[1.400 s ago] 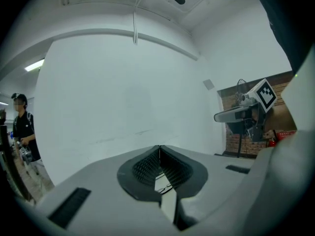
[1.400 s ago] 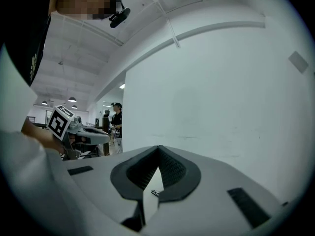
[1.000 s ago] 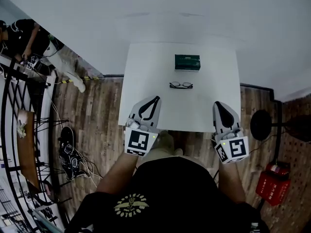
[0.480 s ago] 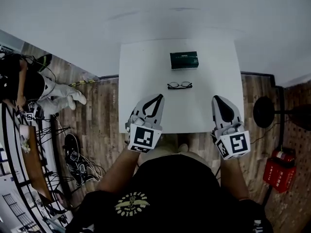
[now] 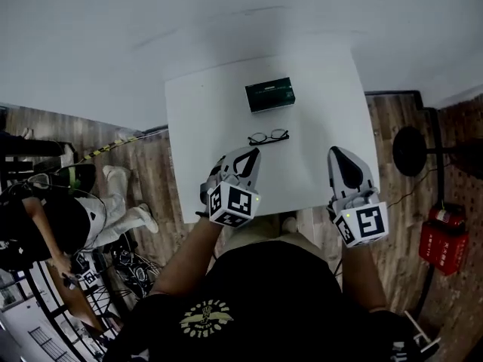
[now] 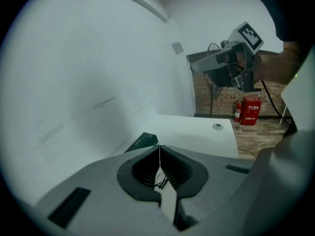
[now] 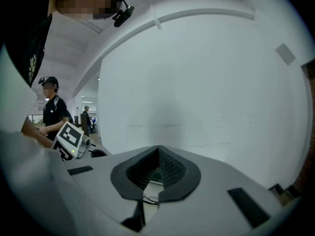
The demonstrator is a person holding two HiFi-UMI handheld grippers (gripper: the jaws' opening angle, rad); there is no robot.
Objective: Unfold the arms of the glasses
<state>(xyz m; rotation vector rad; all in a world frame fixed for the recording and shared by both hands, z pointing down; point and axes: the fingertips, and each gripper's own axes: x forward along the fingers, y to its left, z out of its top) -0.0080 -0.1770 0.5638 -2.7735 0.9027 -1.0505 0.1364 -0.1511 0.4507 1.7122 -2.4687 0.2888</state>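
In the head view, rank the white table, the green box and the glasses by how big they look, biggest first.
1. white table, by far the largest.
2. green box.
3. glasses, nearly as wide as the box but much thinner.
Box and glasses both lie on the tabletop, so nearness hardly skews the order.

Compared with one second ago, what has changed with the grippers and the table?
The left gripper has moved forward and down, closer to the glasses. Nothing was taken or released. It and the right gripper stay shut and empty; the glasses and green box lie on the table as before.
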